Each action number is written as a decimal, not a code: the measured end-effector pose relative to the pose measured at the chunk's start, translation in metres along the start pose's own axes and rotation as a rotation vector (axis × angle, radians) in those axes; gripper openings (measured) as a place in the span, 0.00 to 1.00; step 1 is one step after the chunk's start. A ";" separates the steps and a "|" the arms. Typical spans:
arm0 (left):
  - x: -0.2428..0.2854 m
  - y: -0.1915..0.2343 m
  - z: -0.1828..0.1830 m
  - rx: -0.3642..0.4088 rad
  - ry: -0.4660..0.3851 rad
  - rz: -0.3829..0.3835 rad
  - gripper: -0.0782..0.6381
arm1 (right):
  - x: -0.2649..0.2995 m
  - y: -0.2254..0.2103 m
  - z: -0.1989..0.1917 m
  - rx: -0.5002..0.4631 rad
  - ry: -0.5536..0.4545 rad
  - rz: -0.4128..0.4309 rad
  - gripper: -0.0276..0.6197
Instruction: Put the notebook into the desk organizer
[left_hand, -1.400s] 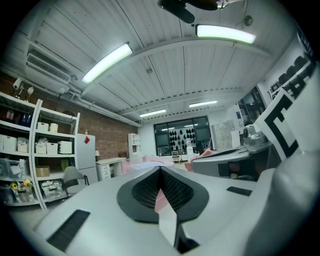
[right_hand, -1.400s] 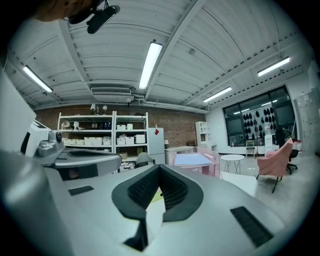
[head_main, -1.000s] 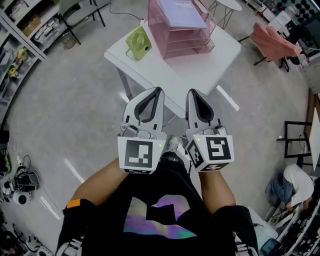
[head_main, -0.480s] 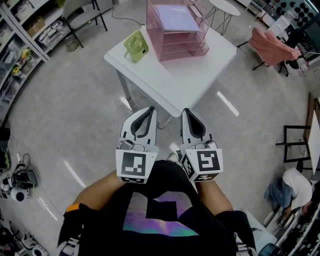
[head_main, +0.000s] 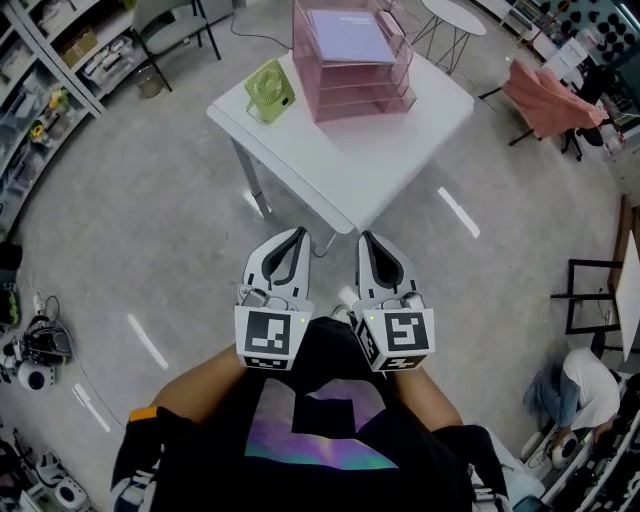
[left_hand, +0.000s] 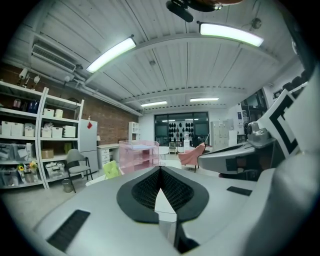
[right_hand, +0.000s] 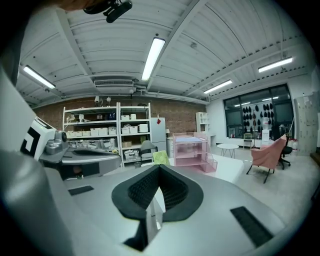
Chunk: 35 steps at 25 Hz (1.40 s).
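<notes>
Bench, upper middle of frame: it sits further from both tools than a second ago, so the person has backed off. Pink desk organizer stands at its far end, unmoved. Lavender notebook lies in the organizer's top tray. Left hand-held gripper and right hand-held gripper, lower centre: drawn in toward the torso, jaws closed, empty. Judgement: placement done, retreat under way.

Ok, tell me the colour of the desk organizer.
The organizer is pink and see-through; the head view shows it best.
</notes>
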<state>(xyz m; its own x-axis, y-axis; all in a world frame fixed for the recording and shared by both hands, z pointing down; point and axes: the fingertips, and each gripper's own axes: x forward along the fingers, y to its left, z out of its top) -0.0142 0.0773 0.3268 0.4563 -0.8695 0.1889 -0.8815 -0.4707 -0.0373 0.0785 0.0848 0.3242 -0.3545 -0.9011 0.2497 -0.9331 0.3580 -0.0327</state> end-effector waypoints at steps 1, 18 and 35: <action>0.001 -0.001 0.001 0.001 -0.001 0.004 0.12 | 0.000 -0.001 0.000 0.000 -0.001 0.002 0.07; 0.009 -0.009 -0.006 -0.003 0.011 0.020 0.12 | 0.002 -0.013 -0.007 0.019 0.000 0.006 0.07; -0.002 -0.015 -0.004 -0.001 -0.008 -0.007 0.12 | -0.011 -0.008 -0.012 0.027 0.002 -0.024 0.07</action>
<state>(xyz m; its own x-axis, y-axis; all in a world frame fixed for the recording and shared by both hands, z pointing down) -0.0021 0.0863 0.3305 0.4637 -0.8672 0.1816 -0.8782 -0.4770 -0.0352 0.0910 0.0944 0.3331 -0.3322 -0.9087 0.2526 -0.9425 0.3300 -0.0527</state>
